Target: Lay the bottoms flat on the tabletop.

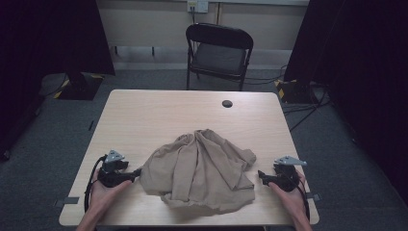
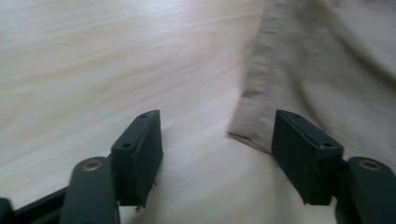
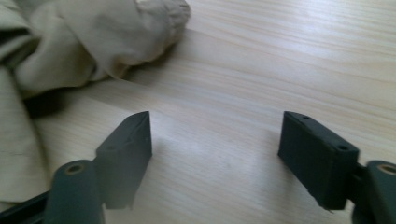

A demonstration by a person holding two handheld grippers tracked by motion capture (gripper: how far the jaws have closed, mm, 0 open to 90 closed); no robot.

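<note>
A crumpled beige garment [image 1: 202, 166] lies in a heap on the near half of the wooden table [image 1: 159, 115]. My left gripper [image 1: 136, 172] rests by the garment's left edge, its jaws open. In the left gripper view the garment [image 2: 327, 70] has a hemmed corner reaching in beside the right jaw, and bare wood lies between the pads of the left gripper [image 2: 217, 154]. My right gripper [image 1: 260, 175] sits just off the garment's right side, open too. Between the wide jaws of the right gripper [image 3: 215, 156] is bare table, with the garment [image 3: 84, 42] and a rolled cuff at upper left.
A black folding chair [image 1: 219, 50] stands behind the table's far edge. A small dark cable hole [image 1: 227, 103] is in the far part of the tabletop. Black curtains and cables flank the table on both sides of the floor.
</note>
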